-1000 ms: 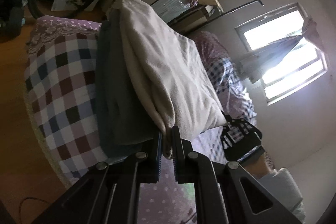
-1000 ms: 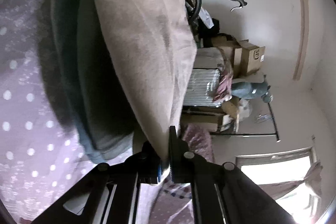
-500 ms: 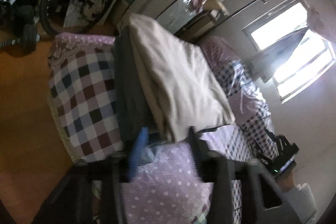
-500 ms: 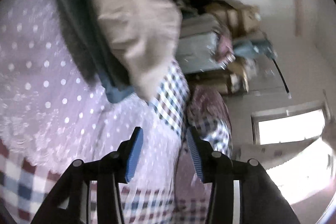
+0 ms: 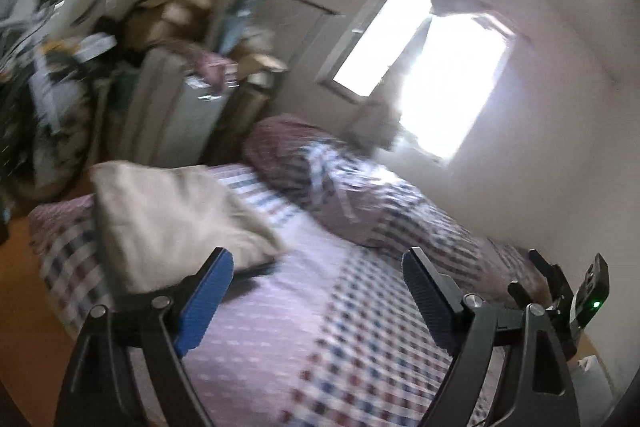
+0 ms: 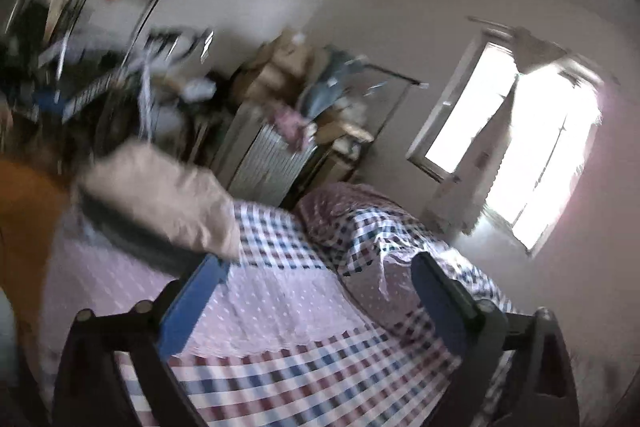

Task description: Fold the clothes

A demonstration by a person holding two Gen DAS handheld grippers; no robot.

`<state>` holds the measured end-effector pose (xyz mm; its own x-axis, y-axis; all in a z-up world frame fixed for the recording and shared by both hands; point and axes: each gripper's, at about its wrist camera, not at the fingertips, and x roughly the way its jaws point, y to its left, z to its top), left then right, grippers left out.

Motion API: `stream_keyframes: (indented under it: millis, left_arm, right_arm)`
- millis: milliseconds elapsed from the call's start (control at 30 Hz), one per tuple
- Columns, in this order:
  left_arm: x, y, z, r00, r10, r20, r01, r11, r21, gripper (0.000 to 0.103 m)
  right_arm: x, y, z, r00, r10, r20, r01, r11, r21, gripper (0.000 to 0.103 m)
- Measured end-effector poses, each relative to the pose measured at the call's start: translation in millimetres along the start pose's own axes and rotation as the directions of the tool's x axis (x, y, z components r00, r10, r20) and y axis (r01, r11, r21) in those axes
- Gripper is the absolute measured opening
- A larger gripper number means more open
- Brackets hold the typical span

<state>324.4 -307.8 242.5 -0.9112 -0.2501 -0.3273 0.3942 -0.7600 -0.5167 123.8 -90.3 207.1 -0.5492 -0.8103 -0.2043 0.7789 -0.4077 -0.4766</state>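
We see the left gripper [image 5: 318, 269] with its blue-padded jaws spread wide and opening further, nothing between them. The right gripper [image 6: 320, 273] is the same: jaws wide apart and opening, empty, only bedding visible through the gap.

Beyond the left gripper, the folded cream garment [image 5: 168, 219] lies on the bed [image 5: 320, 327], on the checked and dotted cover, apart from both grippers. In the right wrist view this cream garment [image 6: 160, 203] sits on top of a dark grey folded piece [image 6: 132, 239], stacked near the bed's far corner. A rumpled checked quilt [image 5: 360, 195] lies at the window end.

Farther out: cardboard boxes [image 6: 280, 67] piled on a cabinet, contents not discernible through the blur. A bright window [image 5: 424, 83] behind. No writing or labels readable; both views are motion-blurred.
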Motion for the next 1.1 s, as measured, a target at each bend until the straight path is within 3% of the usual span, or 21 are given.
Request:
stream_keyframes:
  millis: [133, 233, 500, 633, 733, 833, 967, 1100]
  left_arm:
    - [-8.5, -73.8, -5.8, 0.992, -0.127, -0.016, 0.128, 0.989, 0.069, 0.090]
    - [-8.0, -126.9, -15.5, 0.975, -0.217, -0.039, 0.220, 0.970, 0.107, 0.090]
    - [42.1, -253.8, -63.5, 0.932, -0.343, -0.118, 0.362, 0.898, 0.249, 0.090]
    - [94.3, -292.0, -102.3, 0.931, -0.323, -0.170, 0.360, 0.889, 0.283, 0.090]
    - [139.3, -310.0, -136.2, 0.934, -0.286, -0.212, 0.343, 0.884, 0.319, 0.090]
    - [186.8, -315.9, -172.4, 0.935, -0.240, -0.261, 0.321, 0.886, 0.335, 0.090]
    - [242.6, -306.2, -219.5, 0.934, -0.157, -0.321, 0.269, 0.901, 0.341, 0.090]
    - [278.4, -289.0, -263.8, 0.940, -0.063, -0.334, 0.201, 0.896, 0.397, 0.090]
  right_arm:
    - [-91.9, -42.7, -3.1, 0.997, -0.049, 0.058, 0.038, 0.983, 0.179, 0.103]
    - [-146.1, -65.7, -11.6, 0.994, -0.099, 0.050, 0.080, 0.951, 0.297, 0.103]
    - [-258.0, -122.4, -60.9, 0.961, -0.274, -0.028, 0.239, 0.780, 0.578, 0.103]
    - [-277.1, -152.2, -106.9, 0.938, -0.327, -0.116, 0.316, 0.667, 0.674, 0.103]
    - [-273.1, -168.8, -146.7, 0.899, -0.370, -0.233, 0.421, 0.588, 0.691, 0.103]
    - [-253.8, -182.6, -189.0, 0.847, -0.382, -0.369, 0.528, 0.524, 0.669, 0.103]
    - [-215.5, -187.7, -241.1, 0.799, -0.360, -0.482, 0.601, 0.502, 0.622, 0.103]
    - [-178.7, -181.0, -294.2, 0.761, -0.311, -0.570, 0.640, 0.502, 0.582, 0.103]
